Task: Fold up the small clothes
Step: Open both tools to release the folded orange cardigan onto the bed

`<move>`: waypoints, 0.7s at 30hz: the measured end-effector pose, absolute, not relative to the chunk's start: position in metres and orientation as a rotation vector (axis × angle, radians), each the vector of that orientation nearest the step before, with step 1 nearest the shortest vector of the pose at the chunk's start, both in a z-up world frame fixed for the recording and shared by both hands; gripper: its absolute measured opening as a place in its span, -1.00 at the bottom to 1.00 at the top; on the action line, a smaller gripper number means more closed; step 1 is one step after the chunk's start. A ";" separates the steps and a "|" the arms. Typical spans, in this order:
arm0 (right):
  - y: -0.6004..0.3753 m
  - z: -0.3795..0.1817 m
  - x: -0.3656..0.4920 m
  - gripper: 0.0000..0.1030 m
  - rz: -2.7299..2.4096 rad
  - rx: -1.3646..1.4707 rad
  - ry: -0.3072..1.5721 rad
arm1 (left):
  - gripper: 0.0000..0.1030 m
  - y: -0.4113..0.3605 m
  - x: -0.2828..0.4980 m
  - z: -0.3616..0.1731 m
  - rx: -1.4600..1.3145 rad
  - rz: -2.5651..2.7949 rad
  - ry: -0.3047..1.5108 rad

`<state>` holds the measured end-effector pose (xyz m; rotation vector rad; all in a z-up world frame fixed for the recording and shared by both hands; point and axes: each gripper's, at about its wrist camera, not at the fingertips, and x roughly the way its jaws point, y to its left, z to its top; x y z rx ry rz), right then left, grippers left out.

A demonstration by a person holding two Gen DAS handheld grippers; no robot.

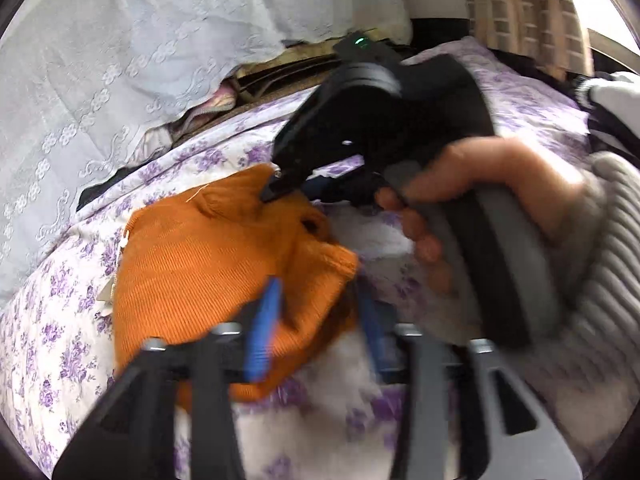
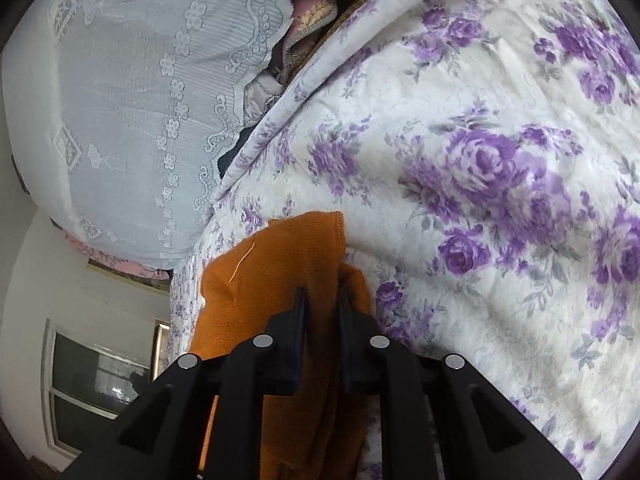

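An orange knit garment [image 1: 200,264] lies bunched on a white bedspread with purple flowers [image 1: 52,344]. My left gripper [image 1: 316,300] has its blue-padded fingers apart, one over the garment's near right corner, the other beside it. The frame is blurred, and I cannot tell whether they touch the cloth. My right gripper [image 2: 322,300] is shut on a fold of the orange garment [image 2: 272,272], and the cloth hangs between and below its fingers. In the left wrist view the right gripper [image 1: 276,188] reaches the garment's far edge, held by a hand [image 1: 472,196].
A pale blue embroidered cloth [image 1: 132,48] covers the bed's far side, also in the right wrist view [image 2: 132,92]. The floral bedspread [image 2: 480,160] spreads to the right. A window [image 2: 88,384] sits low left. A checked curtain [image 1: 520,4] hangs at the far right.
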<state>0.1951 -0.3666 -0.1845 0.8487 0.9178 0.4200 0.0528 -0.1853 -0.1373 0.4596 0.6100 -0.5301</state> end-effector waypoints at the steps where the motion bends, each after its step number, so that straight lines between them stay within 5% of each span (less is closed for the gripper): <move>1: -0.370 -0.182 0.193 -0.60 0.405 0.861 0.909 | 0.20 -0.181 0.044 -0.134 0.467 -0.527 0.585; 2: -0.375 -0.176 0.189 -0.54 0.369 0.856 0.887 | 0.39 -0.175 0.035 -0.128 0.468 -0.523 0.558; 5: -0.381 -0.149 0.174 0.24 0.300 0.803 0.783 | 0.52 -0.151 0.026 -0.113 0.432 -0.497 0.524; 10: -0.364 -0.107 0.161 0.87 0.457 0.758 0.701 | 0.69 -0.109 0.060 -0.096 0.302 -0.347 0.551; 15: -0.330 -0.087 0.152 0.93 0.470 0.583 0.708 | 0.69 -0.099 0.094 -0.108 0.192 -0.308 0.666; 21: -0.313 -0.134 0.165 0.93 0.261 0.374 0.910 | 0.72 -0.114 0.097 -0.159 0.275 -0.302 0.773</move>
